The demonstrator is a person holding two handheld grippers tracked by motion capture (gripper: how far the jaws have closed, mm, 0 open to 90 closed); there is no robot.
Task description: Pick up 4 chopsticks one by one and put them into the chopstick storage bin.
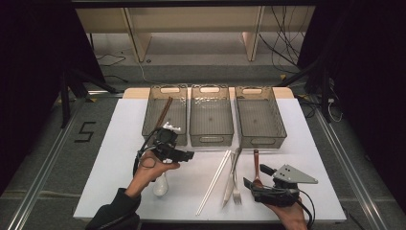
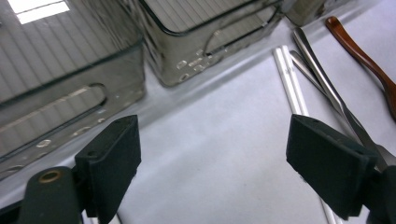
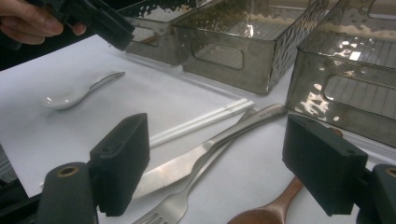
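On the left, brown chopsticks [image 1: 164, 111] lie tilted in the left bin [image 1: 151, 115], which suggests the cutlery is being sorted by kind into the three bins. Just in front of that bin the left gripper [image 1: 184, 155] hovers with its jaws spread wide and empty, aimed toward the white chopsticks [image 2: 290, 84], likely the next pick. A white spoon [image 1: 161, 186] lies on the table [image 1: 119, 143] beside that hand. Further right, the white chopsticks, a knife [image 3: 187, 163] and a fork [image 1: 236, 191] lie together, waiting in front of the middle bin [image 1: 211, 139]. A wooden spoon [image 1: 256, 165] lies near the right bin [image 1: 261, 141], and the right gripper [image 1: 254, 184] rests by it, jaws wide, holding nothing.
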